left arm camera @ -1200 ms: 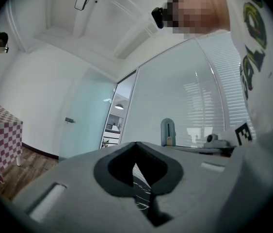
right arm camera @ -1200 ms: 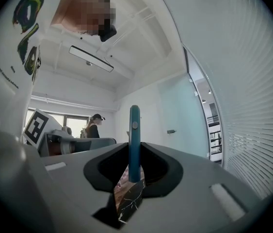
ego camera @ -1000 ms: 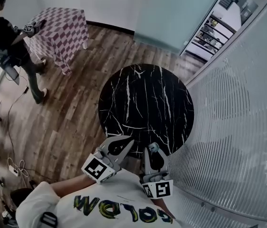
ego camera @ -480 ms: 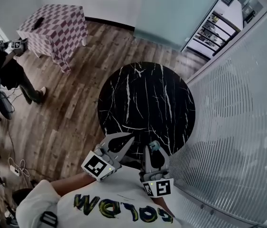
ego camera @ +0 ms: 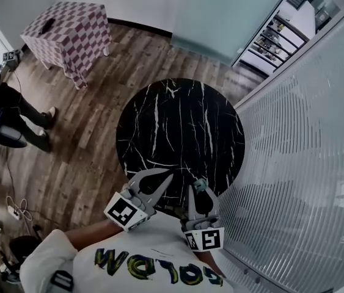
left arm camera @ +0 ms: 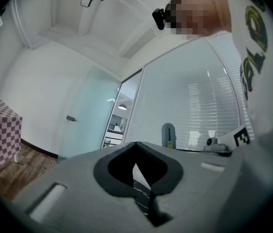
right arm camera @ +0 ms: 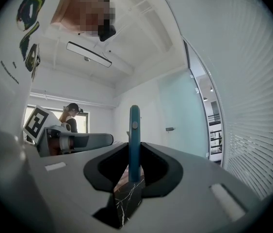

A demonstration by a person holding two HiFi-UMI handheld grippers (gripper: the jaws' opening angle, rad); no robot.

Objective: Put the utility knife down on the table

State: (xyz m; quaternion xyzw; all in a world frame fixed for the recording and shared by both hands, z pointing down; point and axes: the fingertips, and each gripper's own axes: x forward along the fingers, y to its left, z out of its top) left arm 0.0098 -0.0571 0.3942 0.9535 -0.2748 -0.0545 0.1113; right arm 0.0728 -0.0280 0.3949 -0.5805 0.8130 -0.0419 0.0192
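A teal utility knife [ego camera: 200, 185] stands on edge between the jaws of my right gripper [ego camera: 199, 189], which is shut on it. In the right gripper view the knife [right arm camera: 134, 144] rises upright from the jaws, its slider button facing me. My left gripper [ego camera: 168, 176] is shut with nothing in it, just left of the right one. Both hang level at the near edge of the round black marble table [ego camera: 181, 127]. In the left gripper view only a narrow slit shows between the jaws of the left gripper [left arm camera: 143, 198], and the knife [left arm camera: 168, 136] is seen off to the right.
A small table with a checkered cloth [ego camera: 68, 32] stands at the far left. A person [ego camera: 3, 105] is at the left edge. A ribbed glass wall [ego camera: 306, 163] runs close along the right, a frosted glass door [ego camera: 220, 17] behind. Cables [ego camera: 16, 209] lie on the wooden floor.
Both grippers have edged toward the table's near rim, knife still held. The person at the left has stepped away from the checkered table toward the picture's edge.
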